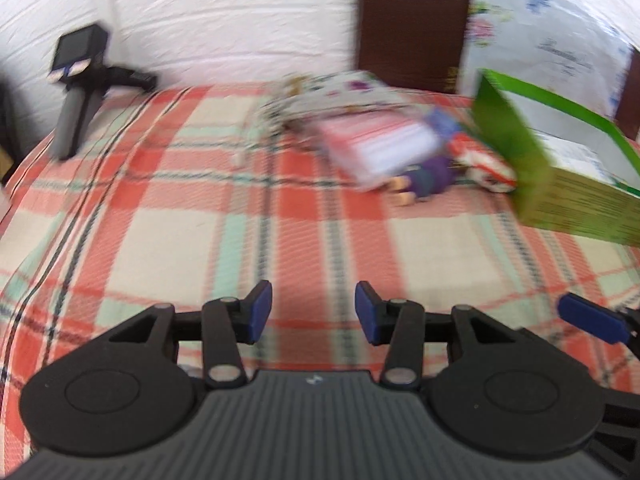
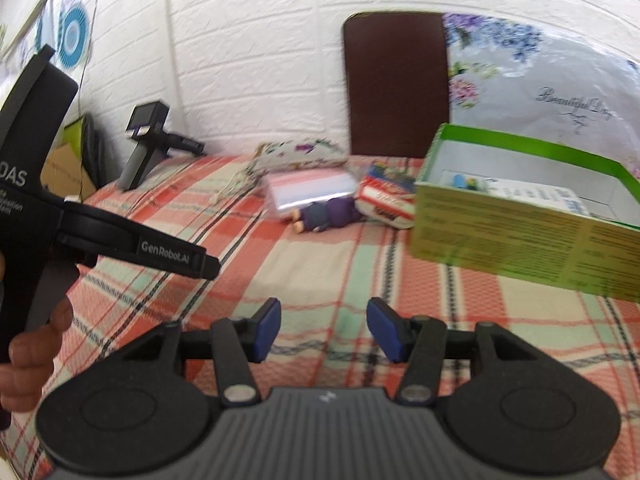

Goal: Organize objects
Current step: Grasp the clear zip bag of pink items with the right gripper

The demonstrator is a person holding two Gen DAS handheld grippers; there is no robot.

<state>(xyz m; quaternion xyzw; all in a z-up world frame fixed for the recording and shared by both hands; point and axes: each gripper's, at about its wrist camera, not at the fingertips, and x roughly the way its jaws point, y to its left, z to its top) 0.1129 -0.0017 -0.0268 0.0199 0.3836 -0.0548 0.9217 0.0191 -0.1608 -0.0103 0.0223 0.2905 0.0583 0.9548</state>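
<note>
An open green box [image 2: 520, 232] stands at the right on the plaid bedspread [image 2: 320, 264], with a few small items inside; it also shows in the left wrist view [image 1: 560, 184]. Left of it lie a pink-striped packet [image 2: 308, 192], a small purple doll [image 2: 324, 216] and a red-and-white pouch [image 2: 386, 200]; the same packet [image 1: 380, 144], doll [image 1: 428, 180] and pouch [image 1: 486, 168] show in the left wrist view. My left gripper [image 1: 313, 316] is open and empty above the bedspread [image 1: 200, 220]. My right gripper [image 2: 323, 330] is open and empty, well short of the objects.
A third black handheld gripper [image 2: 156, 140] stands at the bed's far left by the white brick wall. A floral pouch [image 2: 296, 154] lies behind the packet. A brown headboard [image 2: 396, 84] and floral pillow [image 2: 552, 88] are at the back.
</note>
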